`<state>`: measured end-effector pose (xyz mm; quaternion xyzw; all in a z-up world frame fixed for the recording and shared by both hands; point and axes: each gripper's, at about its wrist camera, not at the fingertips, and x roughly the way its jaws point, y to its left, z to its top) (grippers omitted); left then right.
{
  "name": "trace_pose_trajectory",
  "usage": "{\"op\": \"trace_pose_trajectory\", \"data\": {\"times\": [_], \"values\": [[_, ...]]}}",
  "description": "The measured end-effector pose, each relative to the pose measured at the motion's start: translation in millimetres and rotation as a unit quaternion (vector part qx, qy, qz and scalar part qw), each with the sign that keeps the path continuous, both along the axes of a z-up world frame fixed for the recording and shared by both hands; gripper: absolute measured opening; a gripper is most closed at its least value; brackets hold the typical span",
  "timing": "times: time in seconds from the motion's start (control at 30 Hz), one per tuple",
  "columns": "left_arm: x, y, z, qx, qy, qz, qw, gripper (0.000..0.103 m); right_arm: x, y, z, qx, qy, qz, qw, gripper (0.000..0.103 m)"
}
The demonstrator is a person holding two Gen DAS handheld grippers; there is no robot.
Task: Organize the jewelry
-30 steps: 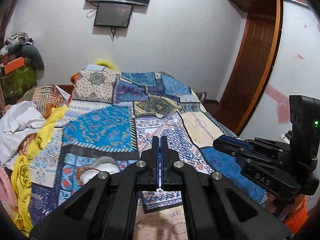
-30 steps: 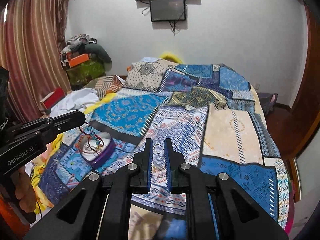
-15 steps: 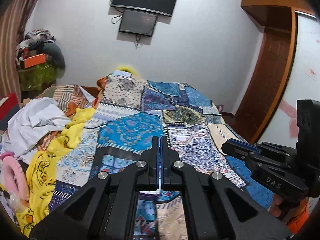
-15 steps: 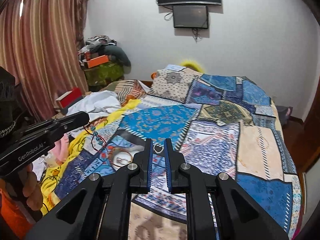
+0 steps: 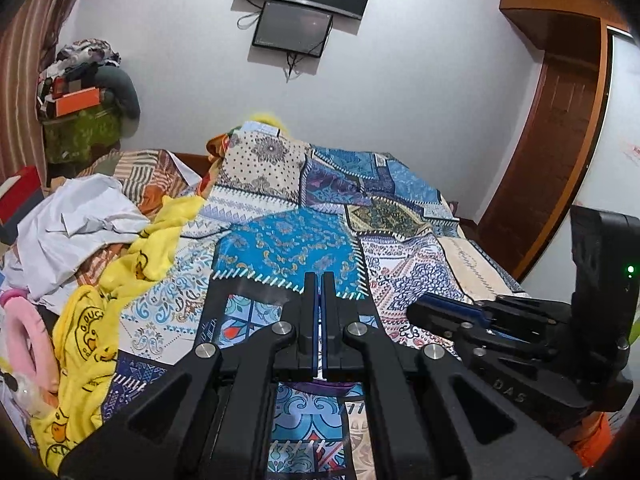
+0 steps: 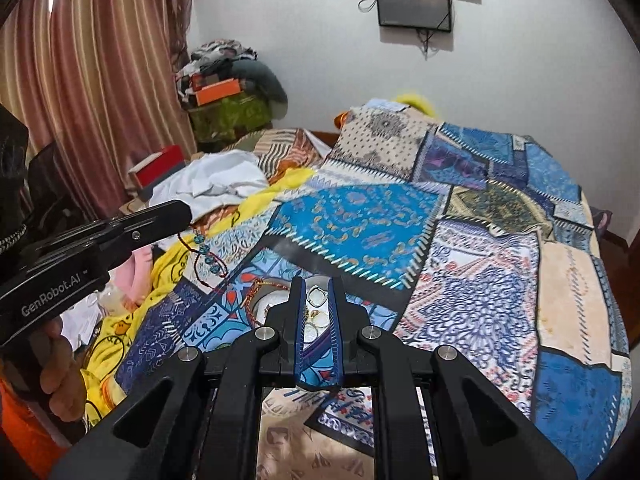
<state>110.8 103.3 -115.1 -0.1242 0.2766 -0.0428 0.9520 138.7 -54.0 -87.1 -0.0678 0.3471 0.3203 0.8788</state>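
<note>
My left gripper (image 5: 319,280) is shut; in the right wrist view it (image 6: 182,210) holds a red thread bracelet with blue beads (image 6: 206,258) that hangs below its tips, above the bedspread. My right gripper (image 6: 317,286) is shut on a small silver ring (image 6: 317,295) held between its tips, just above a white dish (image 6: 276,306) with a purple rim that holds other rings (image 6: 316,322). In the left wrist view the right gripper (image 5: 424,306) shows at the right, and the dish is hidden behind the left gripper's body.
A patchwork bedspread (image 6: 460,240) covers the bed. Yellow cloth (image 5: 132,256), white cloth (image 5: 76,228) and a pink band (image 5: 24,340) lie along the left side. A curtain (image 6: 80,80) and a clothes pile (image 6: 228,84) stand at the left; a wooden door (image 5: 552,152) is at the right.
Both grippers have moved left and back over the bed. The bracelet has been lifted out of the dish and hangs from the left gripper. The right gripper keeps its ring, now over the dish.
</note>
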Motion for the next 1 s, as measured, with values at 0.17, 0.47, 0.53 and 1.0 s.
{"op": "trace_pose_trajectory", "data": {"times": [0.17,0.47,0.53,1.0], "values": [[13.2,2.8,-17.8,-0.011,0.020,-0.002,0.9997,0.000,14.8,13.8,-15.1,-0.011,0.023,0.012,1.000,0.010],[33.9,8.5,-47.2,-0.029,0.052,-0.007,0.9982,0.000,33.1,32.5,-35.6,-0.023,0.054,0.028,0.998,0.010],[36.7,8.1,-52.3,-0.030,0.057,-0.011,0.9979,0.000,36.5,37.7,-40.5,-0.030,0.060,0.033,0.997,0.010],[45.5,9.0,-74.6,-0.041,0.084,-0.027,0.9952,0.000,46.8,51.5,-64.0,-0.072,0.085,0.041,0.993,0.010]]}}
